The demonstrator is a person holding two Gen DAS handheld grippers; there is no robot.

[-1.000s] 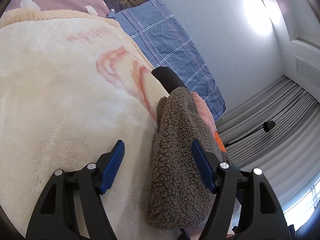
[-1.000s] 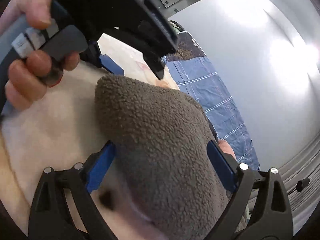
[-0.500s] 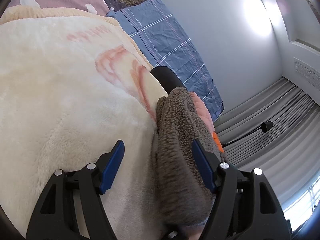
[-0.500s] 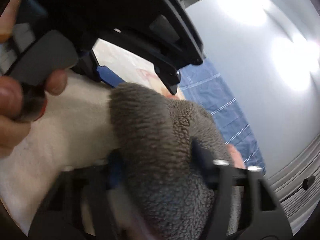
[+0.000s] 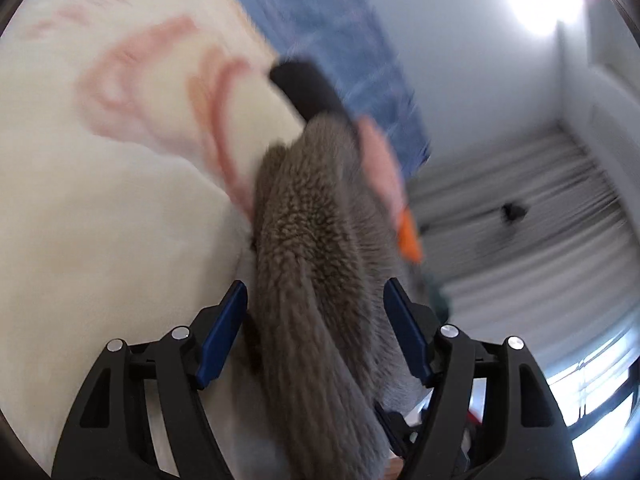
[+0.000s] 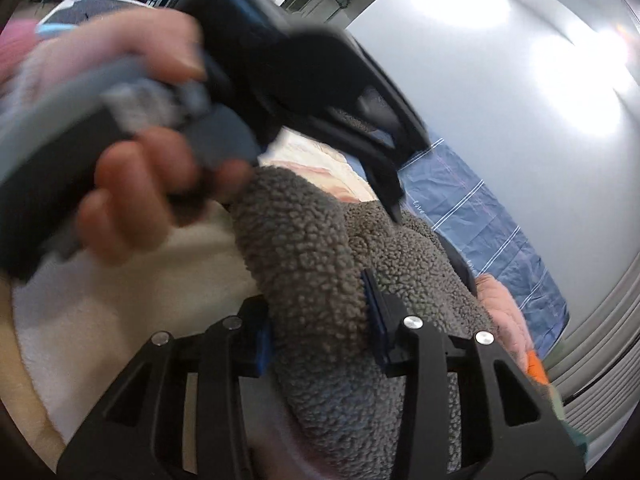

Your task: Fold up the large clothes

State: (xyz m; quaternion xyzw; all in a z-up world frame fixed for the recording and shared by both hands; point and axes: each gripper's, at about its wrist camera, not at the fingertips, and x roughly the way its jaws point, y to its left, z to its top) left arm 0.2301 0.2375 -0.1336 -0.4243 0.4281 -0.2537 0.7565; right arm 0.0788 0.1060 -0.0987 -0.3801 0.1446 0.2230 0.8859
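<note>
The right gripper (image 6: 320,334) pinches a thick fold of the grey fleece garment (image 6: 340,280) between its blue pads. The left gripper (image 5: 314,336) has its jaws spread wide, the same fleece (image 5: 320,260) running between them without either pad clearly touching it. The garment lies near the right edge of a cream blanket (image 5: 100,200) on the bed; beyond sit a blue checked sheet (image 6: 480,216) and grey curtains (image 5: 520,200)

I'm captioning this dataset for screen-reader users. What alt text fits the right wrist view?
The right claw is shut on a grey fleece garment bunched over a cream blanket. Above it, blurred, a hand holds the left claw's black handle; a blue checked sheet and a pale wall lie beyond.
</note>
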